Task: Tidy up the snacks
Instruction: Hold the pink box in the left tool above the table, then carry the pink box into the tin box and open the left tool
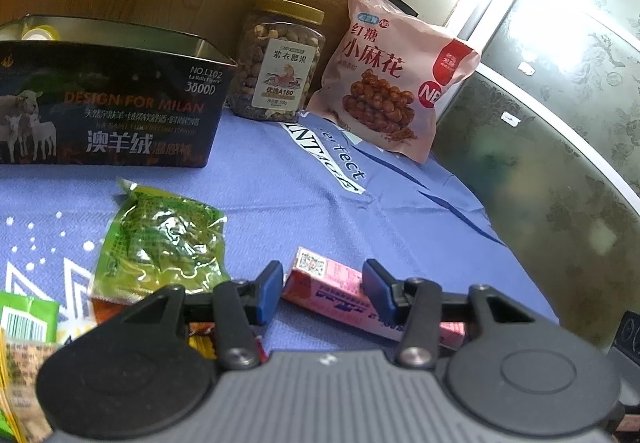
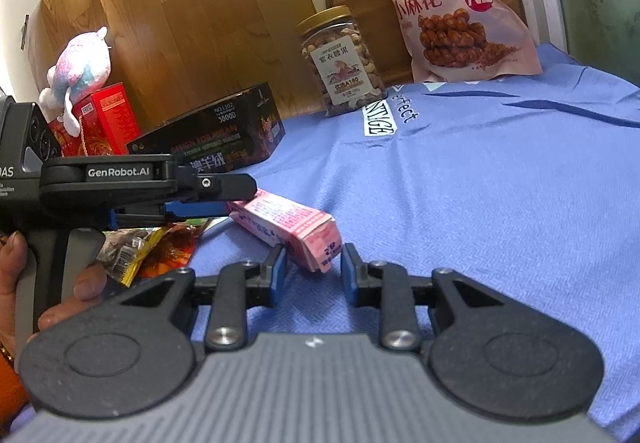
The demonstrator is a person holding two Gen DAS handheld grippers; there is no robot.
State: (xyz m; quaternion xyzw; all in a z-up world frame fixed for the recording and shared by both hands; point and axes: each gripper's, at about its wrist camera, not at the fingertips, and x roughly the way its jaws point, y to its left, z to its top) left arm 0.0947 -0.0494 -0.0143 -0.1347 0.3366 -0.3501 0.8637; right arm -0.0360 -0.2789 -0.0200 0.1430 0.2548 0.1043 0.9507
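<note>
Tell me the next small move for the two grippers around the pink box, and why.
Probably close the right gripper on the near end of the pink box. That end sits between its blue pads with gaps on both sides, while the left gripper brackets the other end, and the open black tin waits behind.

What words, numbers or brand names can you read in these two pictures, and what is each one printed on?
"DESIGN FOR MILAN", "NO.L102", "3800D": black tin box.
"A180": label of the nut jar.
"NB": pink snack bag.
"GenRobot.AI": side of the left gripper.
"rfect": blue cloth, partly hidden.
Pink carton, green packet, barcode wrapper: print too small or blurred.
</note>
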